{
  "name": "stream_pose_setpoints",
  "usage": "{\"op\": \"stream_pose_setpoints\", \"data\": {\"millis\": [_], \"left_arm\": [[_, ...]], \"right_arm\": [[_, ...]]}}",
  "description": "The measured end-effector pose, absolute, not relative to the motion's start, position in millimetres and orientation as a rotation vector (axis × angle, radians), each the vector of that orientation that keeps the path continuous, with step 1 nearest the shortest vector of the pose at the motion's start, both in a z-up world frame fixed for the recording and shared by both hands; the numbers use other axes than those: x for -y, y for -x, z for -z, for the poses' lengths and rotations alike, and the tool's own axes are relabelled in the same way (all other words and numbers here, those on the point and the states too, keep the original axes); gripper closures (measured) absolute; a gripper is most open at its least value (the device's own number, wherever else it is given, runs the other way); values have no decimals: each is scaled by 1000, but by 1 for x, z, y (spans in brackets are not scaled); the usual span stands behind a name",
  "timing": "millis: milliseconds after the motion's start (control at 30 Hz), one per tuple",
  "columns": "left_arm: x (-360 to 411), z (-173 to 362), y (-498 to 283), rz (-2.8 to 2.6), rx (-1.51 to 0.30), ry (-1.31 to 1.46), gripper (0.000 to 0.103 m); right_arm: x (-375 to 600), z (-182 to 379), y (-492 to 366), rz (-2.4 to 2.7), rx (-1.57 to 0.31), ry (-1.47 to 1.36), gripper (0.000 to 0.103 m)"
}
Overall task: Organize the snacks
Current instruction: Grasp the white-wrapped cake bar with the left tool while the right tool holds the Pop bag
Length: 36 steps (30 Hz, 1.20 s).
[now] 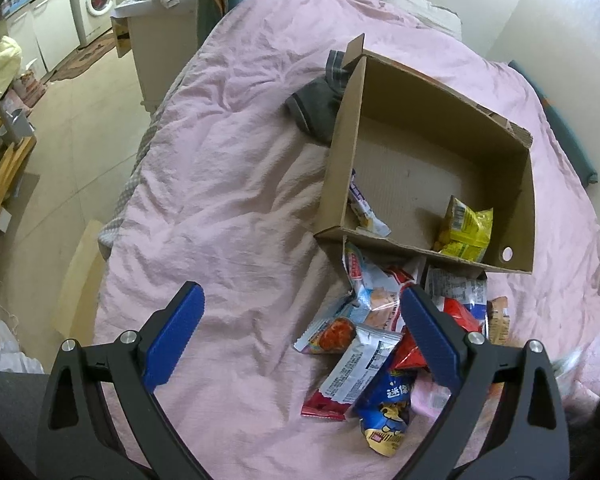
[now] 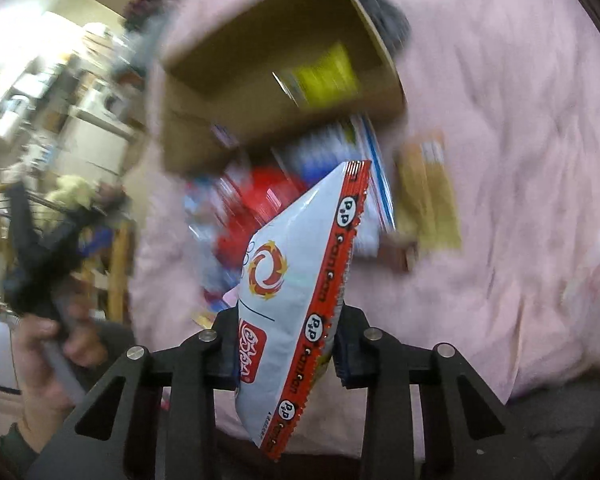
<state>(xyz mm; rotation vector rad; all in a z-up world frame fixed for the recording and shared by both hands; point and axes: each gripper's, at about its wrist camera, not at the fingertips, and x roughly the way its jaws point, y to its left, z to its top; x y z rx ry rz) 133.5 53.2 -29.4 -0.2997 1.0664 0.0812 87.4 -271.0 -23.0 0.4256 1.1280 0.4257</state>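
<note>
Nearest to the lens in the right wrist view, a white packet with a red edge [image 2: 296, 292] is clamped between the jaws of the right gripper [image 2: 286, 350], which are drawn in tight against the packet's lower half, so that its upper end stands out towards the cardboard box [image 2: 260, 32]; the rest of that view is smeared by blur. In the left wrist view the left gripper [image 1: 302, 312] is seen with its blue pads [image 1: 174, 334] spread wide and nothing between them, held above the pink bedcover [image 1: 228, 184] on the near side of the box. Just in front of the near wall of the box [image 1: 428, 254] a loose heap of snack packets [image 1: 380, 344] is spread on the cover, a blue packet [image 1: 384, 412] lying at the end farthest from the box. Inside the box, against the near wall, a yellow packet [image 1: 466, 226] and a white-and-purple one [image 1: 362, 208] are already lodged, and most of the floor is bare. Beyond the far left corner of the box a dark garment [image 1: 320, 108] is bunched. The step in hand is judged to be the carrying of the gripped packet to the box. For the next move the packet should be brought over the near wall, set down on the bare floor, and released only there.
</note>
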Motion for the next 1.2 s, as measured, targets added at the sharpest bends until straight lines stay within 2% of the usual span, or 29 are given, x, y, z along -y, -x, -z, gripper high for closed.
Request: {"op": "stream_pose_setpoints", "data": {"millis": [167, 400, 567, 767, 900, 933, 967, 1033, 1200], "left_arm": [[-54, 39, -132, -81, -1097, 306, 6], [-33, 61, -130, -12, -1188, 223, 7], [-9, 92, -130, 80, -1329, 176, 29], [22, 114, -122, 148, -1405, 67, 33], [30, 123, -121, 162, -1421, 49, 44], [31, 124, -121, 166, -1420, 48, 51], [31, 125, -122, 165, -1423, 47, 64], [30, 130, -123, 163, -1439, 61, 71], [23, 124, -122, 145, -1420, 69, 74]], "right_arm": [[281, -6, -100, -455, -995, -436, 68], [292, 8, -111, -411, -990, -411, 69], [296, 22, -110, -395, -1001, -439, 69], [292, 24, -109, -397, -998, -420, 69], [292, 23, -110, -400, -990, -427, 69], [291, 23, -109, -402, -988, -425, 69], [291, 23, -108, -403, -986, -424, 69], [291, 23, -107, -406, -984, -422, 69], [291, 23, -106, -412, -980, -419, 69]]}}
